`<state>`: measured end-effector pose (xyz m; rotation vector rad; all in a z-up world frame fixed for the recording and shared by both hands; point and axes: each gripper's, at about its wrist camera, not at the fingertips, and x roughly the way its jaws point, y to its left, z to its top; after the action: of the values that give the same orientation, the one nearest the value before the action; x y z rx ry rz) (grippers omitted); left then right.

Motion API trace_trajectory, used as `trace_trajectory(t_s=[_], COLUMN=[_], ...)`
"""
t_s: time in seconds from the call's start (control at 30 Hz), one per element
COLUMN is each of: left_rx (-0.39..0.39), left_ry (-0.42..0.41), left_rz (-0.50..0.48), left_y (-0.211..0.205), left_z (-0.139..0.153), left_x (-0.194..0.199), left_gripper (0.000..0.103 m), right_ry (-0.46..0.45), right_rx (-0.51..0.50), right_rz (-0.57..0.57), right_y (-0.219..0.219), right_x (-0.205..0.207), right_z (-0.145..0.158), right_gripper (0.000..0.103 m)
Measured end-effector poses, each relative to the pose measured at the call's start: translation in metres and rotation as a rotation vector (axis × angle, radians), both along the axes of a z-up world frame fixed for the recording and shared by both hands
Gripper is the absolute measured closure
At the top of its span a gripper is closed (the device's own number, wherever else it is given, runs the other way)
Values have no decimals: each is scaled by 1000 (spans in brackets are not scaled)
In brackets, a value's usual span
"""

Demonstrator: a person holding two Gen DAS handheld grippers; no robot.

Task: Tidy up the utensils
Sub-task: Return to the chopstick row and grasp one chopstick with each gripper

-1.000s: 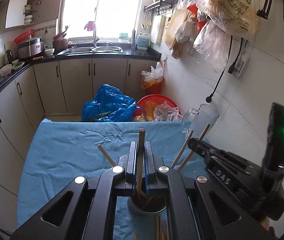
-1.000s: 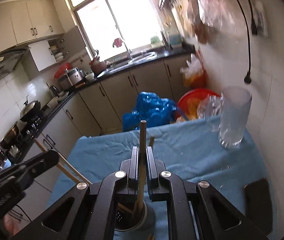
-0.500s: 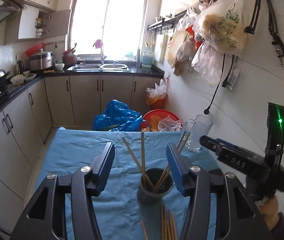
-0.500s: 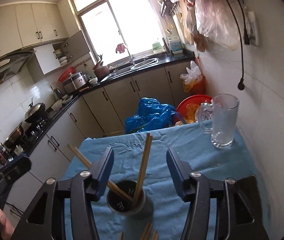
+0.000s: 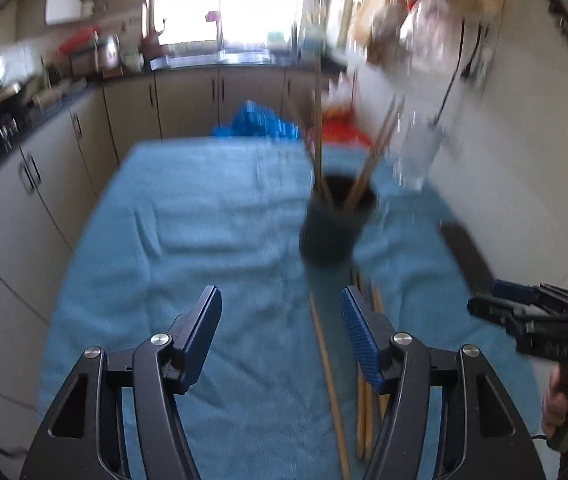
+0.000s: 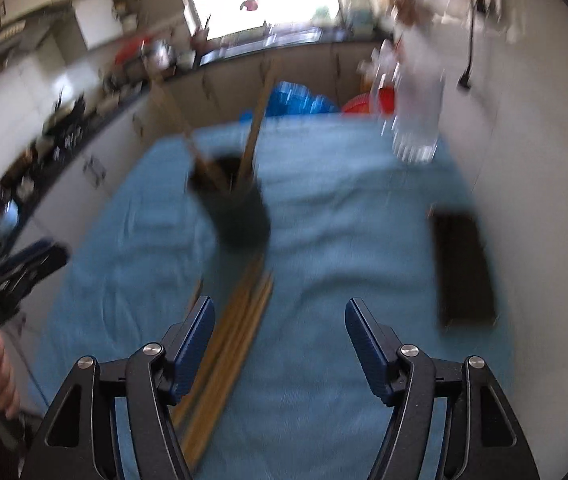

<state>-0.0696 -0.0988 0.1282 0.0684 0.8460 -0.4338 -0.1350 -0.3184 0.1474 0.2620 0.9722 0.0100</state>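
Several loose chopsticks (image 5: 326, 356) lie on the blue cloth (image 5: 203, 240), just in front of the dark holder (image 5: 334, 224), which already has a few standing in it. Your left gripper (image 5: 279, 332) and right gripper (image 6: 279, 340) both hang above the cloth with jaws spread wide and nothing in them. Both views are blurred, so the count is probably four or five. Pick one stick, straddle its middle squarely, and close only when it sits between the pads. Each tool points forward and tilts down toward the table.
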Motion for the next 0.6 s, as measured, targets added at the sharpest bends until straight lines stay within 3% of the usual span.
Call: trace_trajectory(t_s=[0.07, 0.1, 0.17, 0.23, 0.27, 0.37, 0.5, 0.6], left_rx=[37, 51, 95, 133, 144, 173, 232, 236], left_ry=[61, 81, 127, 156, 170, 197, 171, 163], left_rz=[-22, -31, -57, -72, -78, -78, -80, -86], left_y=[-11, -17, -33, -45, -49, -62, -71, -71], left_z=[-29, -39, -62, -79, -86, -103, -111, -111], left_x=[0, 1, 3, 5, 8, 17, 22, 25], left_gripper=[42, 43, 50, 62, 62, 66, 87, 92], right_ry=[42, 61, 93, 123, 130, 136, 116, 113], right_rx=[16, 31, 52, 59, 58, 48, 9, -24], right_rz=[29, 49, 80, 105, 109, 104, 80, 58], right_y=[10, 16, 27, 38, 42, 49, 50, 51], right_x=[-9, -13, -15, -16, -17, -12, -6, 1], right_z=[-24, -37, -55, -73, -78, -92, -90, -88], right_gripper=[31, 36, 54, 63, 66, 70, 75, 76])
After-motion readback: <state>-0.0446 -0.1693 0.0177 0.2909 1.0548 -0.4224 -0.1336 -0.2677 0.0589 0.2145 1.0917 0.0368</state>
